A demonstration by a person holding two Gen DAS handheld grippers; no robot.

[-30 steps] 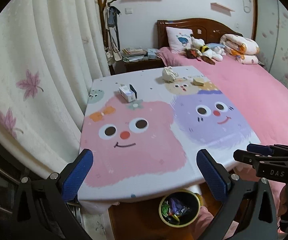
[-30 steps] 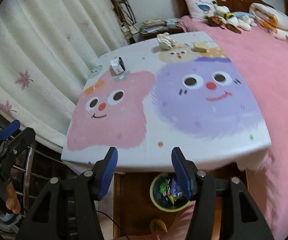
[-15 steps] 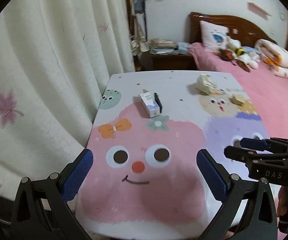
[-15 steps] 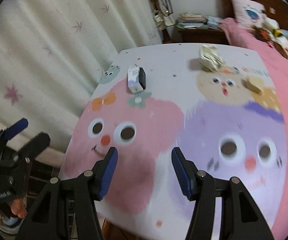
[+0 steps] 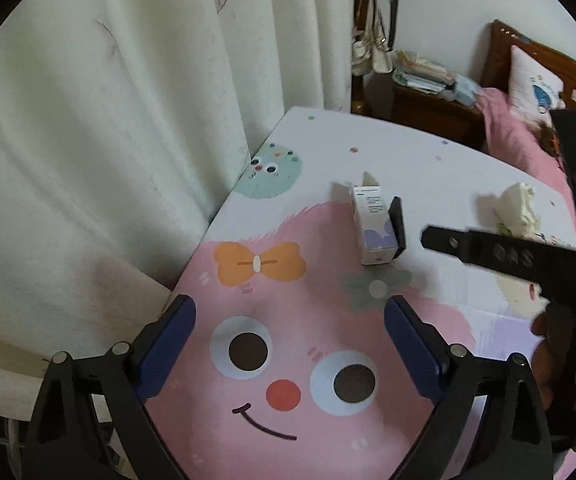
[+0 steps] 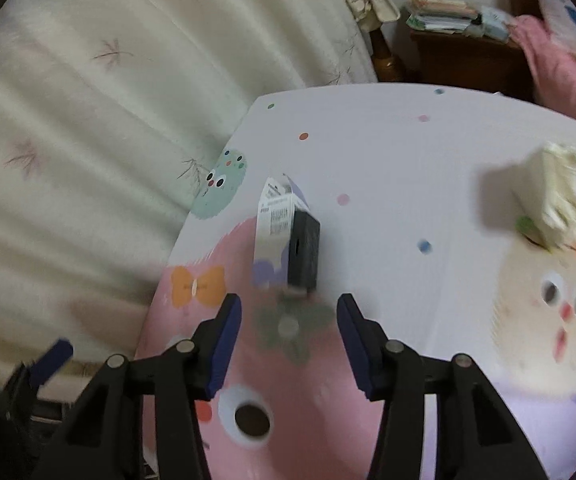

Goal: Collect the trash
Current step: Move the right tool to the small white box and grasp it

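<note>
Pink cartoon faces cover the worktop [image 5: 428, 160] below me. My left jaws [image 5: 290, 354] stand wide, having just narrowed a little, nothing between them. My right jaws [image 6: 288, 342] are part-spread and have just been closing — also empty. A small white carton [image 6: 273, 224] with a black box [image 6: 304, 250] against it lies at twelve o'clock, just beyond them; crumpled paper [image 6: 556, 200] sits at two o'clock.
</note>
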